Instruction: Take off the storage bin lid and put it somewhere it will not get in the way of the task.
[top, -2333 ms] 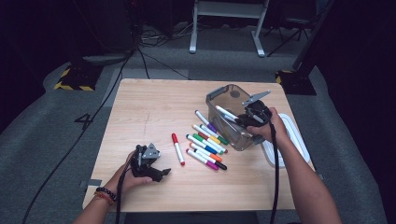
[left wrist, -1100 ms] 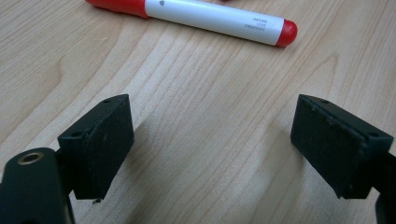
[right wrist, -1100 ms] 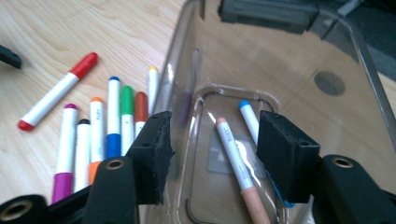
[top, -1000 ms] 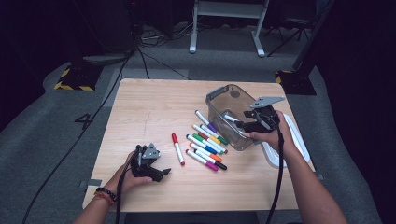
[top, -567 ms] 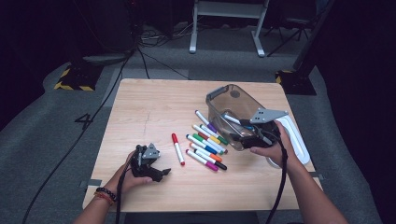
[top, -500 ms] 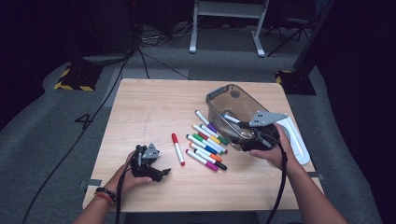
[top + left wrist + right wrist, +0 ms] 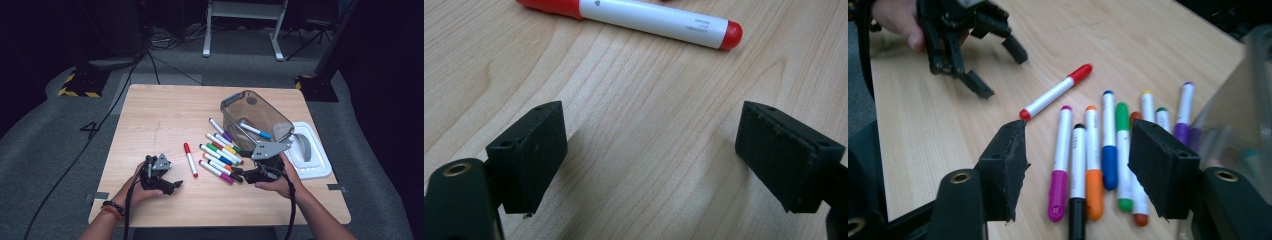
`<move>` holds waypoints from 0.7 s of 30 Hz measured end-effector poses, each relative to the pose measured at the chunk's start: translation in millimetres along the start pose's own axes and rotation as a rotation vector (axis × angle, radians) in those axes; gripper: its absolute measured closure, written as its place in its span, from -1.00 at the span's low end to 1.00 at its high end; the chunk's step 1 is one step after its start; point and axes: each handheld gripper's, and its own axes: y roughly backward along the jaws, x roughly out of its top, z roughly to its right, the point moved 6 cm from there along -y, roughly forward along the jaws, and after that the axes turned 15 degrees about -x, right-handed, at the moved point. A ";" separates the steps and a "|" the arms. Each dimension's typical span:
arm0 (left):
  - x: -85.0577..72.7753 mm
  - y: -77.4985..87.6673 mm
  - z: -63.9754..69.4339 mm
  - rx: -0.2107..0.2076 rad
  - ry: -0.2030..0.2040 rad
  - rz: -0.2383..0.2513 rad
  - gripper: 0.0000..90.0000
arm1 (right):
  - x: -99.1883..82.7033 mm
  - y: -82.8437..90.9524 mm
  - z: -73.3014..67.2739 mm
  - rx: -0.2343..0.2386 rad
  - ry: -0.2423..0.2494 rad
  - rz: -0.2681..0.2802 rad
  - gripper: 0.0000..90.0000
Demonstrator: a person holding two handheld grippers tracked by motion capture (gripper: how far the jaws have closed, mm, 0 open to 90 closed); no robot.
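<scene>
Right tongs (image 7: 1075,165), jaws apart and just closing a little, empty, hover over the row of markers (image 7: 1095,150); left tongs (image 7: 649,150) rest open on the counter (image 7: 165,115), near the red marker (image 7: 644,17).

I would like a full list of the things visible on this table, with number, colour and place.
table: one, light wood, centre.
bin: one, clear grey, table's far right.
blue-capped marker: one, inside bin.
marker row: about nine, mixed colours, beside bin.
red marker: one, left of row.
tray: one, white, right of bin.
left gripper: black, near edge, jaws open, empty.
right gripper: black, over row, jaws open, just been closing, gripping nothing.
</scene>
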 end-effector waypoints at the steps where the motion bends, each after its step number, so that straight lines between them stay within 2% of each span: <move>1: 0.0 0.0 0.0 0.000 0.000 0.000 -0.69 | -3.2 -3.8 -3.5 0.009 0.000 -0.008 -0.08; 7: 0.0 0.0 0.0 0.000 0.000 0.000 -0.69 | -25.3 -30.8 -20.8 0.048 0.014 -0.064 -0.02; 14: 0.0 0.0 0.0 0.000 0.000 0.000 -0.69 | -46.8 -58.2 -29.6 0.058 0.039 -0.122 0.05; 21: 0.0 0.0 0.0 0.000 0.000 0.000 -0.69 | -56.7 -70.6 -35.9 0.084 0.042 -0.151 0.11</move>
